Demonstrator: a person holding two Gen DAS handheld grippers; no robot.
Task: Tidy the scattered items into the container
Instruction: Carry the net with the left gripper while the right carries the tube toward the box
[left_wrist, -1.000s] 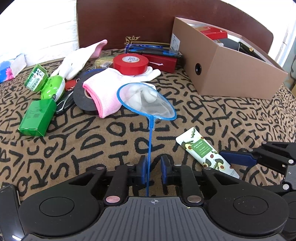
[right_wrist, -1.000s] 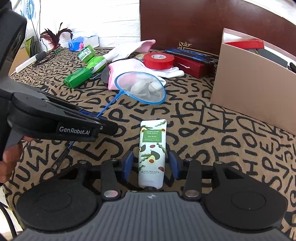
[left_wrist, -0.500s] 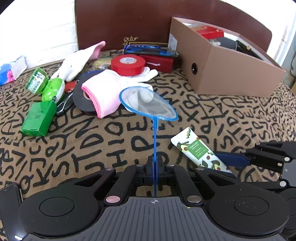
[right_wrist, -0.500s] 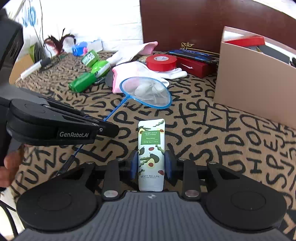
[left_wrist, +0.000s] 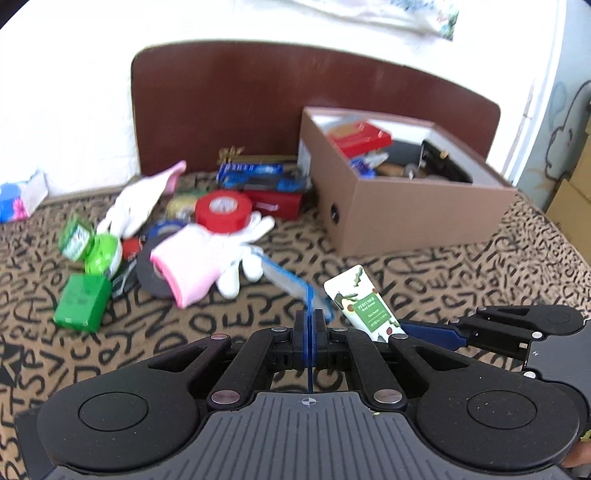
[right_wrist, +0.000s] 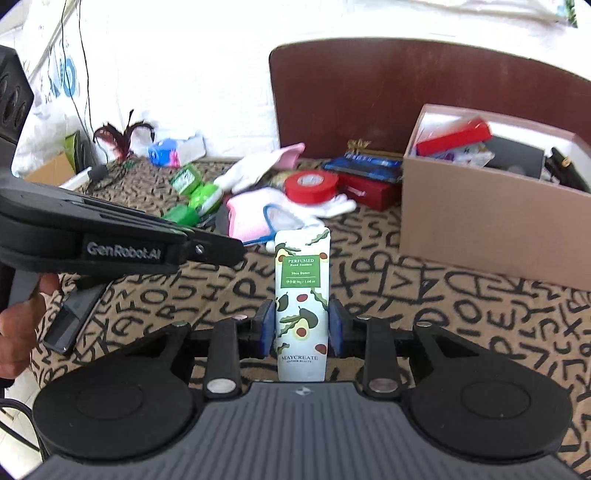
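My left gripper (left_wrist: 309, 324) is shut on the thin blue handle of a small blue-rimmed net (left_wrist: 291, 283), which hangs lifted off the patterned cloth. My right gripper (right_wrist: 302, 325) is shut on a white hand cream tube (right_wrist: 301, 295) with avocado print, held above the cloth; the tube (left_wrist: 361, 303) also shows beside the net in the left wrist view. The brown cardboard box (left_wrist: 413, 221) stands at the back right, open, with a red box and dark items inside. In the right wrist view the box (right_wrist: 491, 225) is at the right and the left gripper's side crosses from the left.
A heap lies at the back left: red tape roll (left_wrist: 223, 212), pink-and-white gloves (left_wrist: 199, 264), black tape roll, green boxes (left_wrist: 82, 302), a red case and blue packets (left_wrist: 258, 177). A dark wooden headboard (left_wrist: 258, 99) stands behind. A hand (right_wrist: 16, 332) shows at the left edge.
Both grippers rose from the cloth. The left jaws closed on the net's handle and lifted the net. The right gripper lifted the tube. The box's inside came into view.
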